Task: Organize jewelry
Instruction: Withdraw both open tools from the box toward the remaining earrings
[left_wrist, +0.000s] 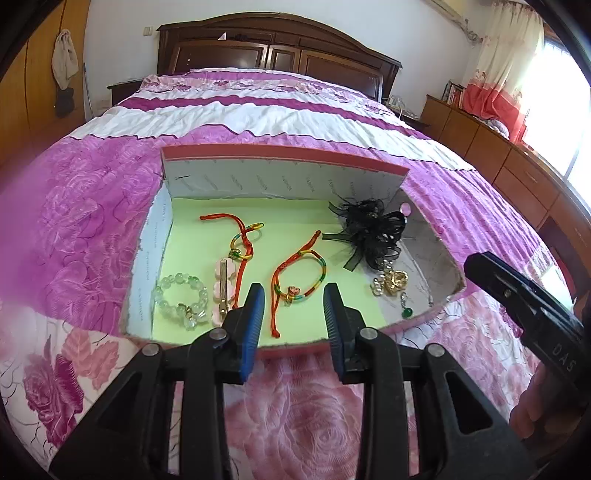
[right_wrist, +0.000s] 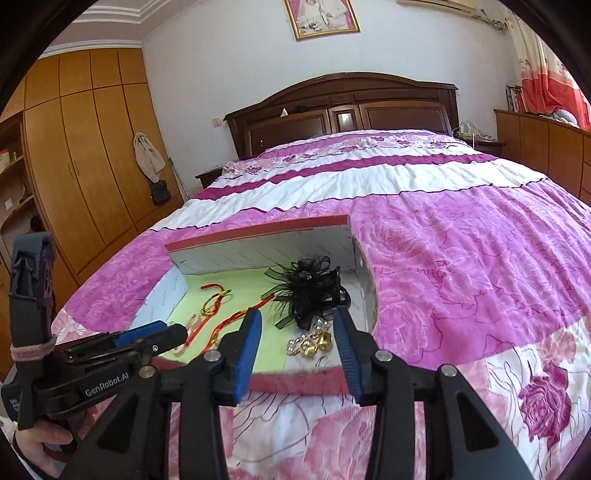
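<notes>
Both claws spread, empty, above box (left_wrist: 280, 157) near edge, box on bed (left_wrist: 258, 110). Left claw (left_wrist: 293, 314): cord bracelet (left_wrist: 295, 273) just ahead between its fingers, bead bracelet (left_wrist: 181, 297) and clip (left_wrist: 223, 291) to its left. Right claw (right_wrist: 299, 334): gold earrings (right_wrist: 314, 343) between fingers, black bow (right_wrist: 314, 290) beyond.

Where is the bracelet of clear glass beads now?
In the left wrist view, the clear glass bead bracelet lies in the shallow cardboard box, front-left corner, on green paper beside the pink hair clip.
</notes>
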